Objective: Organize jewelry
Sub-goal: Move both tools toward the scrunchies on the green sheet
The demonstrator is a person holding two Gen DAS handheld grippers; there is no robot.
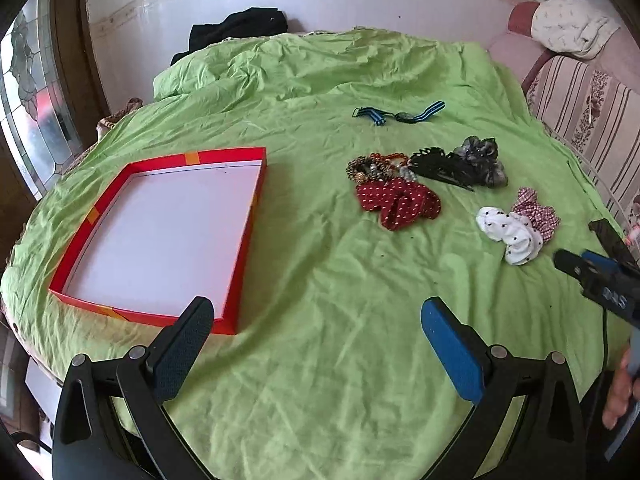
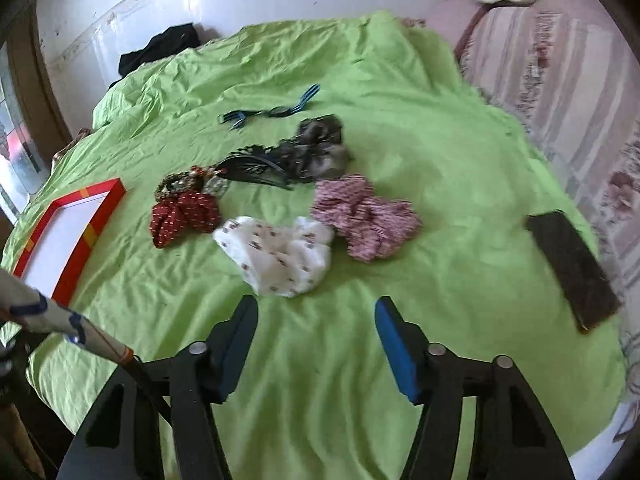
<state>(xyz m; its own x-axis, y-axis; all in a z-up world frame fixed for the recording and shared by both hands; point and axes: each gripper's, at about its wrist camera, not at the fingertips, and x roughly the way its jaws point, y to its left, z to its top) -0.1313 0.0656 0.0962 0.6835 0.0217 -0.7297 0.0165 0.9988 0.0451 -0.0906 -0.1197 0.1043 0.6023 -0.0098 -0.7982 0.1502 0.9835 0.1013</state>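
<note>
A red box lid with a white inside (image 1: 160,236) lies on the green sheet at the left; its corner shows in the right wrist view (image 2: 68,236). A pile of accessories lies in the middle: beaded bracelets (image 1: 372,168) (image 2: 180,182), a red dotted scrunchie (image 1: 400,202) (image 2: 184,216), a black comb clip (image 1: 436,164) (image 2: 256,168), a grey scrunchie (image 1: 482,158) (image 2: 320,148), a white scrunchie (image 1: 510,234) (image 2: 280,256), a pink checked scrunchie (image 1: 536,212) (image 2: 364,216) and a blue striped band (image 1: 400,114) (image 2: 268,112). My left gripper (image 1: 316,312) is open and empty near the lid. My right gripper (image 2: 316,308) is open and empty, just short of the white scrunchie.
The green sheet (image 1: 320,280) covers a round table. A dark flat case (image 2: 572,268) lies at the right edge. A striped sofa (image 1: 580,108) stands to the right, black cloth (image 1: 240,28) at the back by the wall, a window (image 1: 32,120) at the left.
</note>
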